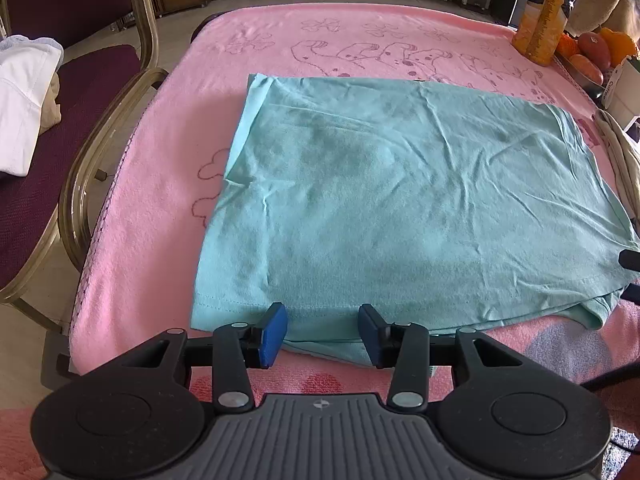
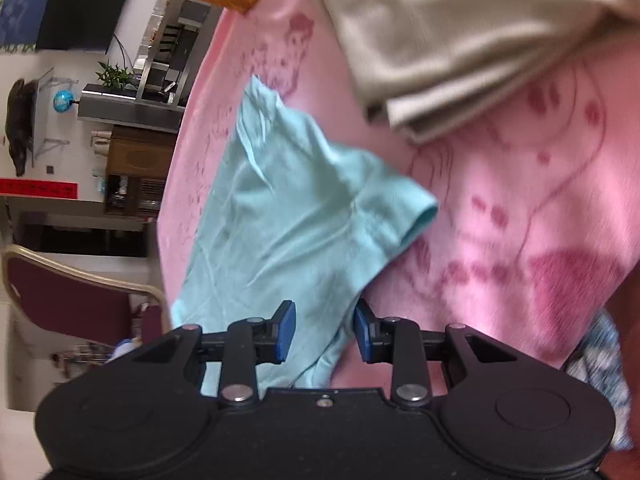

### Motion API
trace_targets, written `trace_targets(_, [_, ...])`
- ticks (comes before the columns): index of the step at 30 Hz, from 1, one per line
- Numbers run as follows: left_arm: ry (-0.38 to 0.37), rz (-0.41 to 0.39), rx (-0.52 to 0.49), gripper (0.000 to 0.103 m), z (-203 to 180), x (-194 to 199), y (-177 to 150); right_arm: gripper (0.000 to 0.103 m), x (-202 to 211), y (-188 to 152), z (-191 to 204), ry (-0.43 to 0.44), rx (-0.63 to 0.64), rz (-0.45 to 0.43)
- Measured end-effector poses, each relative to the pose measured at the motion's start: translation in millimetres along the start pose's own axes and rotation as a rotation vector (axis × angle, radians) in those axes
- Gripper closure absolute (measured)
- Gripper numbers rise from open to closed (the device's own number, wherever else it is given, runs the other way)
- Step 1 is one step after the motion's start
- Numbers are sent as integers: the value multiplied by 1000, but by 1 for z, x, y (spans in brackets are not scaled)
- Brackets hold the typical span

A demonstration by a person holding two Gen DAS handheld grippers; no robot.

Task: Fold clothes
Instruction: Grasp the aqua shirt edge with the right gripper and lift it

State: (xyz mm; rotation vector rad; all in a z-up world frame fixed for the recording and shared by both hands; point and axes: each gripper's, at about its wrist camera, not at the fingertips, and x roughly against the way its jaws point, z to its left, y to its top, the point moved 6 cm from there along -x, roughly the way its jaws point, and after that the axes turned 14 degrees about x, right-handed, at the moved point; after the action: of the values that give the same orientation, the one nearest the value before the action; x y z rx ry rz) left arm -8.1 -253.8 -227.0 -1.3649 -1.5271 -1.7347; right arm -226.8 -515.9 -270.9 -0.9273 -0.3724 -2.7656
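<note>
A light teal T-shirt (image 1: 392, 200) lies spread flat on the pink blanket (image 1: 168, 184), its hem toward me. My left gripper (image 1: 323, 330) stands open at the near hem, its blue pads on either side of the folded edge without pinching it. In the right wrist view the same teal shirt (image 2: 288, 216) shows its sleeve end, and my right gripper (image 2: 325, 330) is open with the shirt's edge lying between its fingers. The right view is tilted sideways and blurred.
A folded beige garment (image 2: 452, 48) lies on the blanket beyond the sleeve. A maroon chair (image 1: 56, 168) with white clothes (image 1: 20, 108) stands at the left edge. A yellow package (image 1: 544, 12) and a tray of fruit (image 1: 596, 52) sit at the far right corner.
</note>
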Motion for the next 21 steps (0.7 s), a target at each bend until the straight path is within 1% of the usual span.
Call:
trace_targets(2, [2,0,-2,60,0,0,0,72,-5,-4,-4,51,-49,37])
trace_targets(3, [3,0,-3,59,-1,0,0,72,-7,-5,-6,66,-60,43])
trace_targets(4, [4,0,-4,59,-1,0,0,72,-9,-5,-5,72,-58,28])
trace_targets(5, [5,0,-5,59,-1,0,0,71,-8,-5,-5,80,-62,-6])
trace_targets(6, [5,-1,-6,59,-1,0,0,68,-5,-5,-6,88,-74,-57])
trace_targets(8, [5,-1,-6,59,0,0,0,65,0,-4,-10,73,-93,-156])
trace_targets(9, [5,-1,-6,59,0,0,0,65,1,-4,-11,72,-96,-180])
trace_targets(10, [4,0,-5,59,0,0,0,65,0,-6,-10,87,-90,-169])
trace_targets(12, [2,2,-2,59,0,-1,1,65,-11,-12,-1,152,-74,-91])
trace_targets(13, [2,3,-2,59,0,-1,1,65,-16,-16,2,169,-59,-63])
trace_targets(14, [3,3,-3,59,0,-1,0,65,-18,-19,4,162,-37,-56])
trace_targets(15, [3,3,-3,58,0,-1,0,67,-17,-19,2,138,-29,-81])
trace_targets(17, [2,1,1,58,1,1,0,67,-12,-17,-4,130,-71,-142])
trace_targets(21, [-2,-5,22,58,8,5,1,67,0,-4,-20,112,-183,-301])
